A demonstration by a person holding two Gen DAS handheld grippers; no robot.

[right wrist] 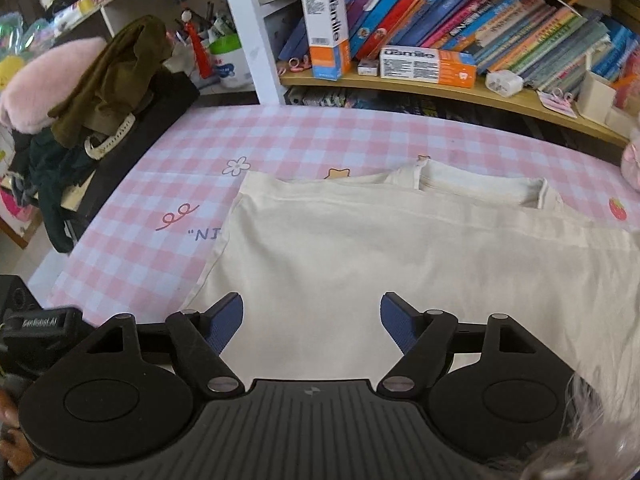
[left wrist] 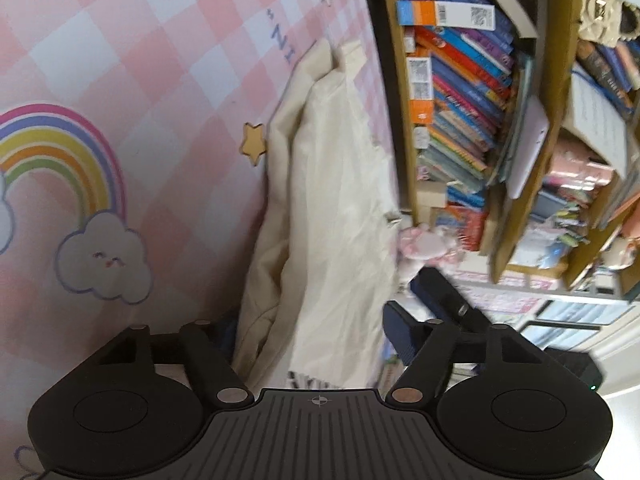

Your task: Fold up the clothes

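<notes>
Two orange-and-white cartons (right wrist: 326, 32) on the wooden bookshelf (right wrist: 440, 88) read "usmile". The pink checked tablecloth (right wrist: 280, 136) bears "NI", cut off by the cream T-shirt (right wrist: 400, 248) lying flat, collar toward the shelf. Bare cloth borders its left hem. Right gripper (right wrist: 312, 320) hovers over it, jaws apart. Left gripper (left wrist: 312, 344) apparently spread wide; the shirt covers one fingertip.

We see a cream, soft cotton T-shirt (right wrist: 400, 248) lying flat on the pink-and-white checked cloth, its left side folded inward, ribbed neckline at the far edge toward the bookshelf, lightly creased.
</notes>
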